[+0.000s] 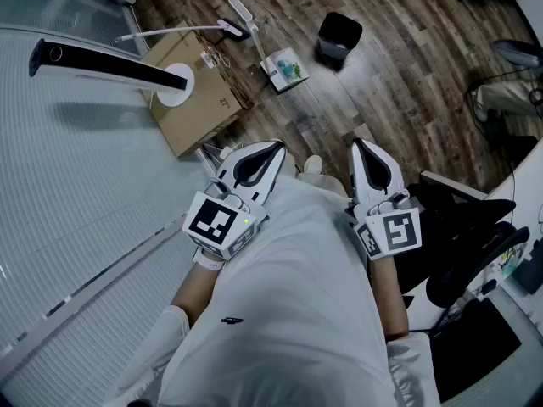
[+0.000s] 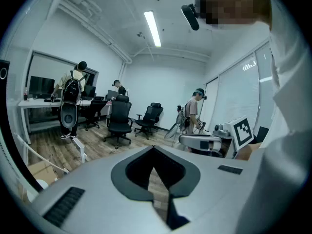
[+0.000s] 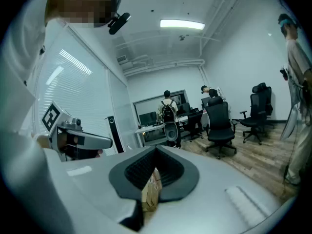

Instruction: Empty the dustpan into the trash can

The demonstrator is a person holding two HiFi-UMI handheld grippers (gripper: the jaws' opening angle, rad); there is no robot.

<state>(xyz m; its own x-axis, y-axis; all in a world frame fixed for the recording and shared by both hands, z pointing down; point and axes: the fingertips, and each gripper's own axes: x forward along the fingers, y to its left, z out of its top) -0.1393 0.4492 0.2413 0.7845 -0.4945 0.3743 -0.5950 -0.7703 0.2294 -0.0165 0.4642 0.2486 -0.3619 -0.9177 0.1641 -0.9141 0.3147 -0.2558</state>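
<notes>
A black trash can (image 1: pixel 339 36) stands on the wood floor far ahead. Left of it lies a white dustpan (image 1: pixel 284 68) with a long upright handle and some teal scraps in its pan. A thin white pole (image 1: pixel 178 30) lies across the floor beside it. My left gripper (image 1: pixel 274 147) and right gripper (image 1: pixel 361 143) are held side by side close to the person's white-clad body, well short of the dustpan. Both are shut with nothing between the jaws, as the left gripper view (image 2: pixel 153 150) and the right gripper view (image 3: pixel 156 152) also show.
A cardboard box (image 1: pixel 199 100) with a round white object on it lies left of the dustpan. A black curved bar (image 1: pixel 110 64) juts over the pale blinds at left. A black office chair (image 1: pixel 471 244) stands close on the right. Several people and chairs (image 2: pixel 119 118) stand across the room.
</notes>
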